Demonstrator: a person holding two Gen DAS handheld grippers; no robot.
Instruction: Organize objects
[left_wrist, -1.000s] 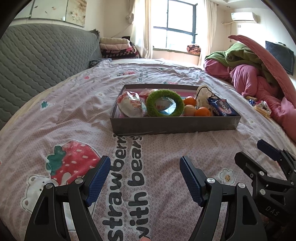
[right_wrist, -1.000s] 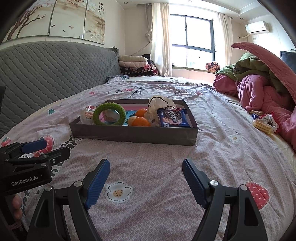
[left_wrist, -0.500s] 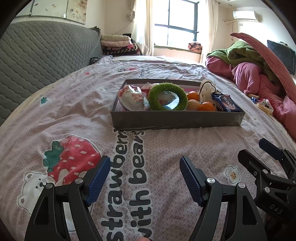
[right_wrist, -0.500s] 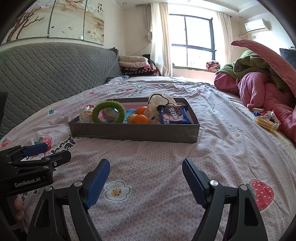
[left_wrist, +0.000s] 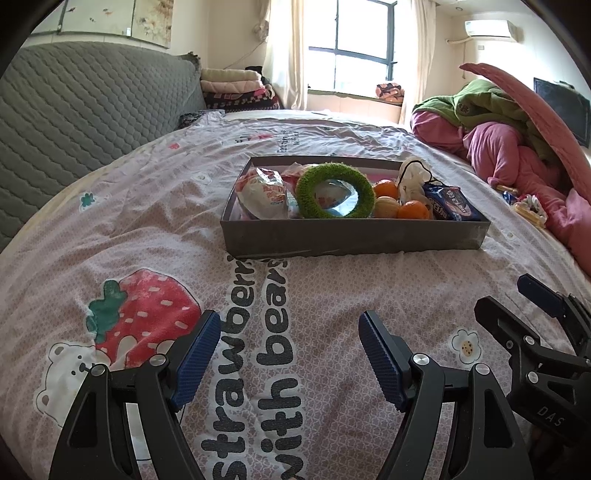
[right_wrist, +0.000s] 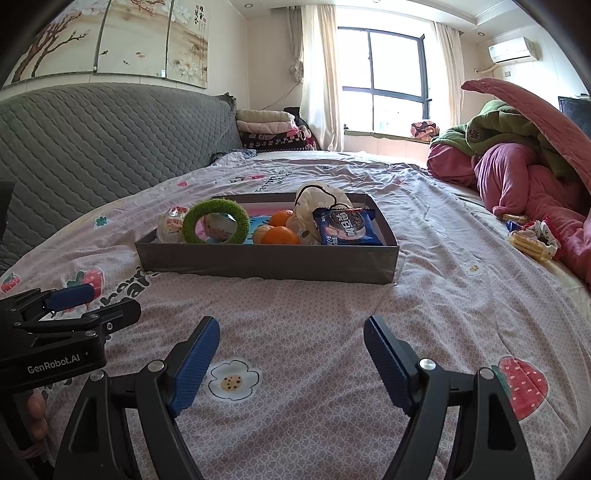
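The bedsheet (left_wrist: 155, 229) reads "strawberry with bears"; the left gripper (right_wrist: 79, 308) reads "GenRobot.AI", the right gripper (left_wrist: 517, 306) "DAS".

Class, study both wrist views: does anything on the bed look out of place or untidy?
Yes. A few snack packets lie loose on the bedspread by the heaped pink bedding, apart from the grey tray that holds the other items. In the tray, the green ring stands propped on edge.

Both wrist views look low across the bed, sharing the grey tray (left_wrist: 354, 236) ahead.
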